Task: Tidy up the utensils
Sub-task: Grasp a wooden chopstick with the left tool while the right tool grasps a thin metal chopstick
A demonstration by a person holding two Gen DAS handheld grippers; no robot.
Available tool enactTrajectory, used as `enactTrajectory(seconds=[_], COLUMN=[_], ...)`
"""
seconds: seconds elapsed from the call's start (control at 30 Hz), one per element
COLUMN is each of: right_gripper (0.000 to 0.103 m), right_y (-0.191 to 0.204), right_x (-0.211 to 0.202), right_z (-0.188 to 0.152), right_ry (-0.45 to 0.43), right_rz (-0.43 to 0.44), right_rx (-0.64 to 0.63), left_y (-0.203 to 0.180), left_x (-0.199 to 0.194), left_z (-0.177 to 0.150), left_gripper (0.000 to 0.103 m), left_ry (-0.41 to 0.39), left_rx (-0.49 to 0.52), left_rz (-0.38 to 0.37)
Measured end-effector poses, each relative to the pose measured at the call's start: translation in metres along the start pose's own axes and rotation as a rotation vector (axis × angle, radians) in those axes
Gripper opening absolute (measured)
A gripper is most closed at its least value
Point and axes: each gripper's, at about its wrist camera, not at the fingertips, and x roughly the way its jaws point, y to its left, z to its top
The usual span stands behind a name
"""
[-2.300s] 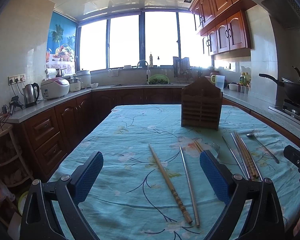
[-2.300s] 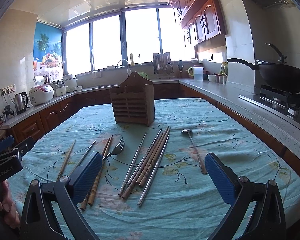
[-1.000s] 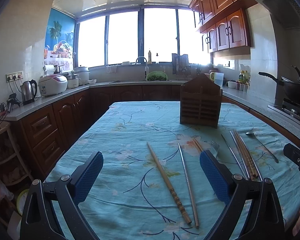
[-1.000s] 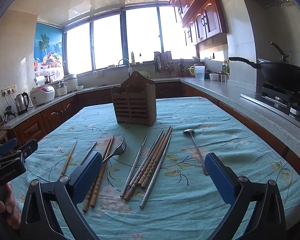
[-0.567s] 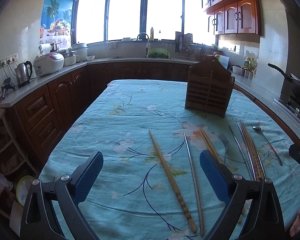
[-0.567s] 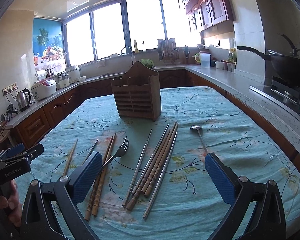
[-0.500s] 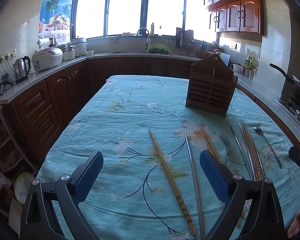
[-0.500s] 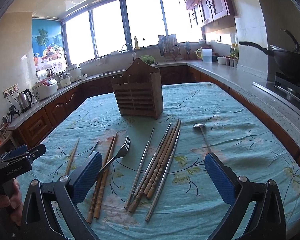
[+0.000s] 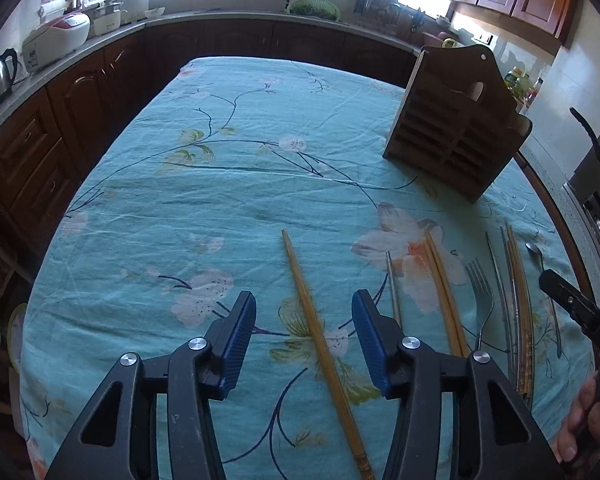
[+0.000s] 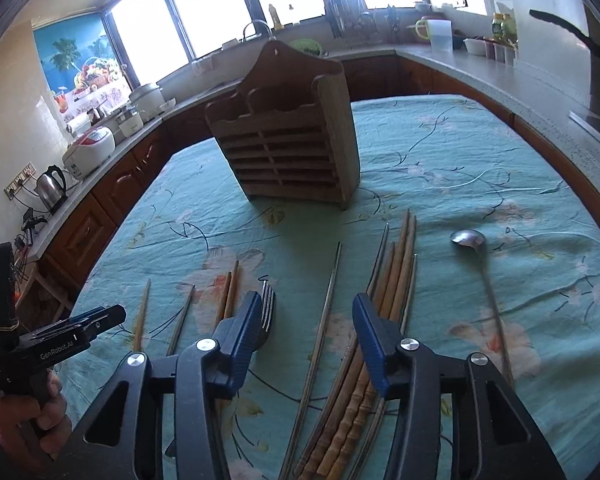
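A wooden utensil holder (image 9: 456, 136) (image 10: 292, 148) stands on the teal flowered tablecloth (image 9: 220, 184). My left gripper (image 9: 304, 328) is open, its jaws straddling a single bamboo chopstick (image 9: 320, 340) just above the cloth. A metal chopstick (image 9: 394, 296), a wooden pair (image 9: 444, 296) and a fork (image 9: 482, 292) lie to its right. My right gripper (image 10: 306, 330) is open above a thin metal chopstick (image 10: 324, 316), with the fork (image 10: 266, 312) by its left finger and a bundle of chopsticks (image 10: 388, 300) by its right. A metal spoon (image 10: 484, 280) lies further right.
Dark wood cabinets (image 9: 60, 112) and a counter with a kettle (image 10: 52, 188) and rice cooker (image 10: 90, 150) run along the left. A stove with a wok handle (image 10: 560, 24) is at the right. The table's left edge (image 9: 48, 248) is near.
Both grippers have tilted down and moved closer to the table. Both have narrowed their jaws, the left over the bamboo chopstick and the right over the metal chopstick.
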Motion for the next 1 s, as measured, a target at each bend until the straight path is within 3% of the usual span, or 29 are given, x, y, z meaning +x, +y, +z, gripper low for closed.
enactTrajectory(seconds=[0.07, 0.33, 0.47, 0.53, 0.6, 0.8, 1.0], right_gripper=[0.035, 0.027, 0.024, 0.014, 0.006, 0.005, 0.004], right_y=[-0.002, -0.008, 0.005, 0.01, 0.013, 0.003, 0.001], right_x=[0.02, 0.064, 0.071, 0.072, 0.073, 0.06, 0.01], right_z=[0.005, 0.02, 0.021, 0.019, 0.019, 0.024, 0.032], right_ry=[0.048, 0.126, 0.132, 0.123, 0.119, 0.11, 0.031], right_rz=[-0.013, -0.111, -0.176, -0.189, -0.187, -0.087, 0.008], right_rx=[0.005, -0.028, -0.103, -0.141, -0.156, -0.065, -0.022], left_y=[-0.001, -0.009, -0.021, -0.029, -0.033, -0.019, -0.01], left_x=[0.011, 0.042, 0.053, 0.056, 0.058, 0.053, 0.014], left_z=[0.007, 0.017, 0.018, 0.017, 0.018, 0.019, 0.018], left_gripper=[0.04, 0.033, 0.015, 0.007, 0.005, 0.004, 0.004], left_ry=[0.034, 0.079, 0.072, 0.064, 0.055, 0.062, 0.006], left_rx=[0.004, 0.064, 0.128, 0.164, 0.173, 0.126, 0.098], left_rz=[0.003, 0.043, 0.081, 0.083, 0.075, -0.005, -0.08])
